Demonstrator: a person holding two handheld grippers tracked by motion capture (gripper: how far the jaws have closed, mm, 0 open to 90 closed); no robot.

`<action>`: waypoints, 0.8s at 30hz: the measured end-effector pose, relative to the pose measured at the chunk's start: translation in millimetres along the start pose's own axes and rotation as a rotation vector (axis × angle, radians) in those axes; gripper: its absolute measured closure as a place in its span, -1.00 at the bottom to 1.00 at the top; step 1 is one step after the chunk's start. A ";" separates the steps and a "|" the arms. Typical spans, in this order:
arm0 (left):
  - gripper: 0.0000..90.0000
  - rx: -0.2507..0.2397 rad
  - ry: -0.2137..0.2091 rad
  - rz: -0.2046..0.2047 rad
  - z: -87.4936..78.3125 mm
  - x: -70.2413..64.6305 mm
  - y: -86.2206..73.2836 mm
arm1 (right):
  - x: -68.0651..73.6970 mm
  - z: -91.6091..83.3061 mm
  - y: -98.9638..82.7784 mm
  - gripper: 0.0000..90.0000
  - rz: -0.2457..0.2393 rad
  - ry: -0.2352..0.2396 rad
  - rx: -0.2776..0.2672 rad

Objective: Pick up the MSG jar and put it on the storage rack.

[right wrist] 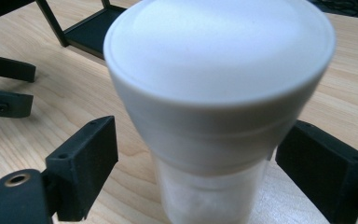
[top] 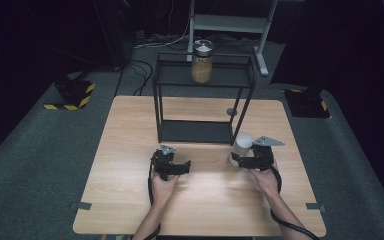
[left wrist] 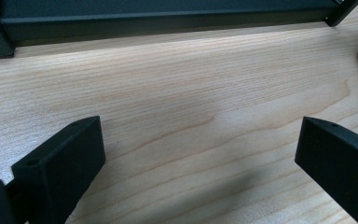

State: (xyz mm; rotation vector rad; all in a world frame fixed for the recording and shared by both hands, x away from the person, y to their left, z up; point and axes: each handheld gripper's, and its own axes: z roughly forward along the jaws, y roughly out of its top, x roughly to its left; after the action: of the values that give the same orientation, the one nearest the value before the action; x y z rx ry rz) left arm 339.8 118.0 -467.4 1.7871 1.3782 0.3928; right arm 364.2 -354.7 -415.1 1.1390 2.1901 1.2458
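Left tongs rest wide open, holding nothing, over the bare surface. Right tongs straddle the white-lidded jar standing by the black rack, pads apparently not yet pressing. An off-centre squeeze could tip it. No readable writing anywhere.

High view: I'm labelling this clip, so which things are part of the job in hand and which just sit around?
In the job:
- white-lidded translucent plastic jar, between the right gripper jaws, with a gap at its left
- black metal two-shelf rack

Sitting around:
- glass jar of yellow contents on the rack's top shelf
- left gripper, open over the wooden table
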 end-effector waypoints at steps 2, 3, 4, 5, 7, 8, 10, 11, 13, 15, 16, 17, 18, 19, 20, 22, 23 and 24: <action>-0.96 0.000 0.000 -0.002 -0.1 -0.1 -0.1 | 0.4 1.2 1.0 -0.66 -0.004 -0.002 -0.001; -0.96 -0.001 0.000 -0.002 -0.1 -0.1 -0.2 | 0.9 1.6 1.3 -0.64 -0.004 -0.006 -0.003; -0.96 -0.001 0.000 -0.003 -0.1 -0.1 -0.2 | 1.1 2.0 1.5 -0.62 -0.005 -0.008 -0.005; -0.96 -0.001 0.000 -0.003 -0.1 -0.1 -0.3 | 1.1 2.3 1.8 -0.60 -0.004 -0.010 -0.007; -0.96 -0.001 -0.001 -0.005 -0.1 -0.1 -0.4 | 1.1 3.0 2.3 -0.57 -0.002 -0.012 -0.011; -0.96 -0.001 -0.001 -0.005 -0.1 -0.1 -0.4 | 1.1 3.0 2.3 -0.57 -0.002 -0.012 -0.011; -0.96 -0.002 -0.001 -0.005 -0.1 0.0 -0.5 | 0.9 4.1 3.6 -0.53 -0.005 -0.009 -0.013; -0.96 -0.002 -0.001 -0.005 -0.1 0.0 -0.5 | 1.2 4.7 4.3 -0.52 -0.006 -0.009 -0.012; -0.96 -0.002 0.000 -0.003 -0.3 0.1 -0.5 | 1.1 5.6 4.7 -0.49 -0.006 -0.008 -0.012; -0.96 -0.002 0.000 -0.003 -0.3 0.2 -0.5 | 1.2 6.3 5.2 -0.46 -0.005 -0.010 -0.011; -0.96 -0.002 0.000 -0.004 -0.3 0.2 -0.6 | 1.0 6.4 5.3 -0.45 -0.003 -0.010 -0.012; -0.96 -0.002 0.000 -0.003 -0.3 0.2 -0.6 | 1.0 6.4 5.2 -0.44 -0.003 -0.011 -0.013; -0.96 -0.002 0.000 -0.004 -0.3 0.2 -0.6 | 1.3 6.3 4.7 -0.43 -0.003 -0.013 -0.016; -0.96 -0.002 0.000 -0.003 -0.4 0.2 -0.6 | 1.4 6.3 4.3 -0.42 -0.003 -0.014 -0.019; -0.96 -0.002 0.000 -0.004 -0.4 0.2 -0.6 | 1.3 6.2 3.9 -0.41 -0.003 -0.014 -0.021; -0.96 -0.002 -0.001 -0.004 -0.4 0.3 -0.6 | 1.5 6.2 3.5 -0.39 -0.004 -0.016 -0.023; -0.96 -0.003 0.000 -0.004 -0.4 0.2 -0.7 | 1.2 6.0 3.0 -0.36 -0.005 -0.017 -0.026; -0.96 -0.003 -0.001 -0.004 -0.4 0.3 -0.7 | 0.6 5.6 2.6 -0.34 -0.004 -0.017 -0.028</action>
State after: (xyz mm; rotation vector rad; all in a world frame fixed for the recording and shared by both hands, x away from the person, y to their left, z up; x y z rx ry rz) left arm 339.2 118.4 -467.7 1.7818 1.3802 0.3917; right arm 368.7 -350.5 -415.9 1.1291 2.1554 1.2562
